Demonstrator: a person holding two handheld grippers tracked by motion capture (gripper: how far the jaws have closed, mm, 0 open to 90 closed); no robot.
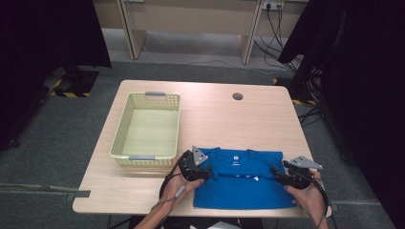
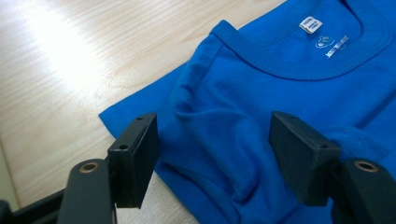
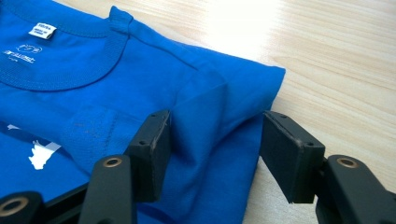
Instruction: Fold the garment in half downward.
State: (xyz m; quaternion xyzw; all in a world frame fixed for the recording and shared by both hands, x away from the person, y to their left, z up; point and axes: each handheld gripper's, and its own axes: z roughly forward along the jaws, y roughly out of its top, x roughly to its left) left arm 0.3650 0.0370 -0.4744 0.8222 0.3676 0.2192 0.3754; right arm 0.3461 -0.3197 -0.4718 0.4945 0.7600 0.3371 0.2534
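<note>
So the blue T-shirt (image 1: 243,179) lies folded at the table's (image 1: 210,105) six o'clock edge — both the left gripper (image 2: 212,154) and right gripper (image 3: 215,151) spread, gripping nothing — while the basket (image 1: 122,129) at ten o'clock probably awaits it

Yellow basket (image 1: 125,125) on table (image 1: 229,121) left half; round cable hole (image 1: 237,96) near far edge

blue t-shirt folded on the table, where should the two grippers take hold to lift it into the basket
Probably the two short side edges of the blue t-shirt, one gripper on each, coming in level from its outer side. It lies flat, folded into a wide rectangle, so an even lift at both ends should keep the fold. The left gripper and right gripper stand open there.
</note>
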